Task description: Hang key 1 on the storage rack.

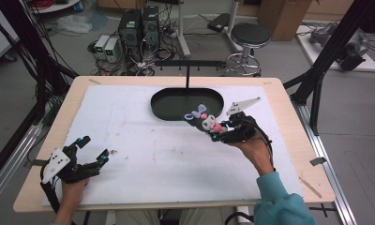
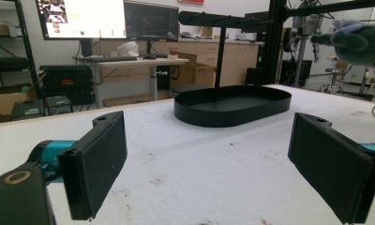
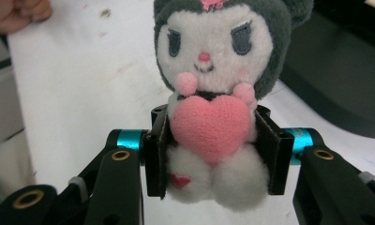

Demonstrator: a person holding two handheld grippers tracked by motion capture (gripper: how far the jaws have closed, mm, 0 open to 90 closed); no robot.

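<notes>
Your right gripper (image 1: pixel 217 129) has its jaws clamped on the plush toy (image 3: pixel 213 93), lifted just short of the black tray (image 1: pixel 163 108) near the table's far edge. Setting it in the tray looks like what remains. Your left gripper (image 1: pixel 93 151) sits wide open and empty by the near left corner.

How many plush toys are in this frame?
1. The plush toy is clamped at its body between the right gripper jaws, held above the table near the black tray. Nothing suggests a hidden one.
</notes>
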